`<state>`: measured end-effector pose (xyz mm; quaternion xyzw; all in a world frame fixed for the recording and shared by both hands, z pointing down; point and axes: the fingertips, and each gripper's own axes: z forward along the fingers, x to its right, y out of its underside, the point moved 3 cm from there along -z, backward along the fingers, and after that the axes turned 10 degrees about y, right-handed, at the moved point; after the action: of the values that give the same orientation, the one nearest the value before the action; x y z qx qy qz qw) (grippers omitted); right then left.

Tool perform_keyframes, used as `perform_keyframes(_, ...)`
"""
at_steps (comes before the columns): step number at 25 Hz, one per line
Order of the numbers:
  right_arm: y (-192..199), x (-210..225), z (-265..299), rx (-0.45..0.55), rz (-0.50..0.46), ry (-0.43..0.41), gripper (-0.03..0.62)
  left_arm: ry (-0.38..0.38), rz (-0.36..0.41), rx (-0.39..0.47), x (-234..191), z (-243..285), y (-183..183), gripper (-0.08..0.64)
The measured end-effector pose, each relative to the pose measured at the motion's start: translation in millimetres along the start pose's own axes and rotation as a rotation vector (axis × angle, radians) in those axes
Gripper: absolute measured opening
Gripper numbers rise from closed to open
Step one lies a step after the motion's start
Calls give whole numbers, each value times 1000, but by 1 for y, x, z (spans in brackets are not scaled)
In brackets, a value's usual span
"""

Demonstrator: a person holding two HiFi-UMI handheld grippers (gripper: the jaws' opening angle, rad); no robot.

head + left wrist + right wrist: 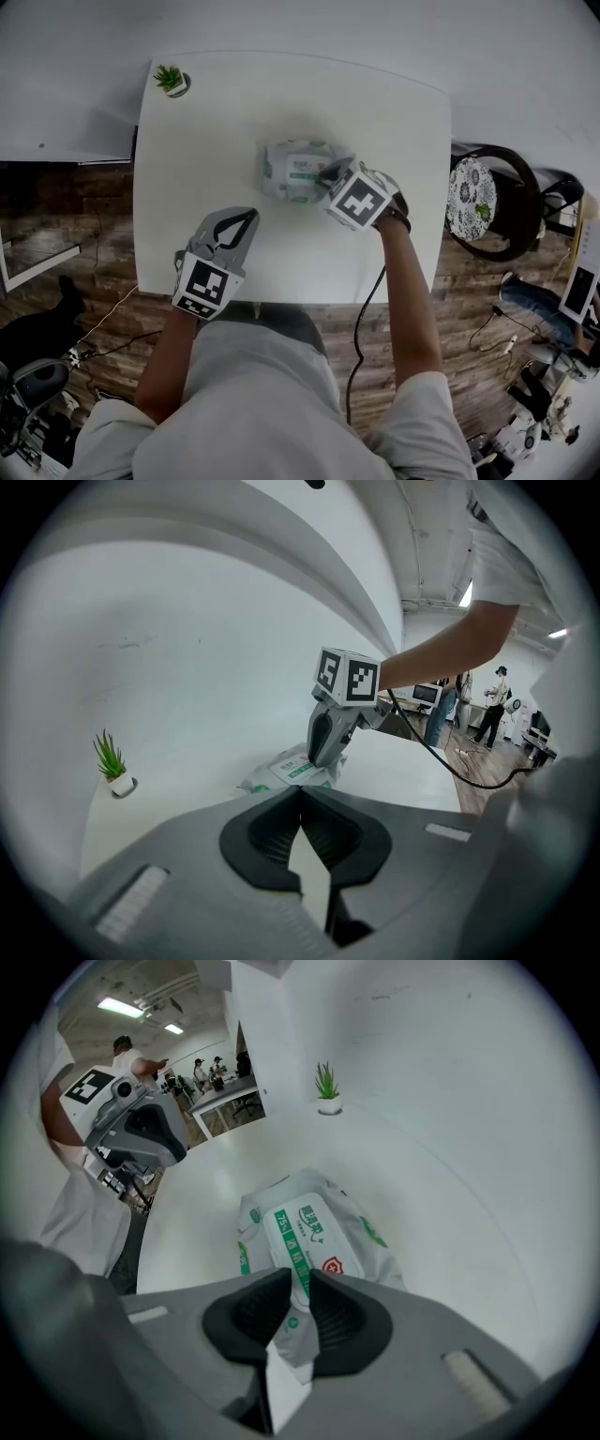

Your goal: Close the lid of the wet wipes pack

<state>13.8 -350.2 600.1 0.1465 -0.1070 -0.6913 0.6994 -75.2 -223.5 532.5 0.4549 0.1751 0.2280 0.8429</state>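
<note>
The wet wipes pack (pixel 292 169) lies near the middle of the white table (pixel 216 141), white film with a green-striped lid lying flat on top (pixel 314 1232). My right gripper (pixel 328 174) points steeply down at the pack's right end. Its jaws stand a narrow gap apart (pixel 300 1283), and the lid's near end shows through that gap; I see no pad pressing on it. From the left gripper view its fingertips (pixel 323 759) rest at the pack (pixel 292 772). My left gripper (pixel 251 216) hovers near the table's front left, shut and empty (pixel 300 794), well short of the pack.
A small potted plant (pixel 172 81) stands at the table's far left corner. A round patterned chair (pixel 483 202) sits off the right edge. A cable hangs from my right gripper past the front edge. People stand far back in the room.
</note>
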Motion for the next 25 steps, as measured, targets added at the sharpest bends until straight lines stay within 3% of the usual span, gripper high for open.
perform_keyframes(4,-3,-1,-2,-1,-56,-13,67,-6,2,0,-4,-2,0,6)
perform_keyframes(8,-10,-11,-4,35,-2,-58,67,-8,6,5,-6,-4,-3,6)
perform_keyframes(11,-12,-13,-1,26,-30,-51,67,-9,6,8,-8,-6,-4,6)
perform_keyframes(20,-10,-12,3,18,35,-36,67,2,4,6,-5,-7,1,6)
perform_keyframes(25,-10,-13,1,76,95,2,67,-1,10,20,-5,-12,-4,6)
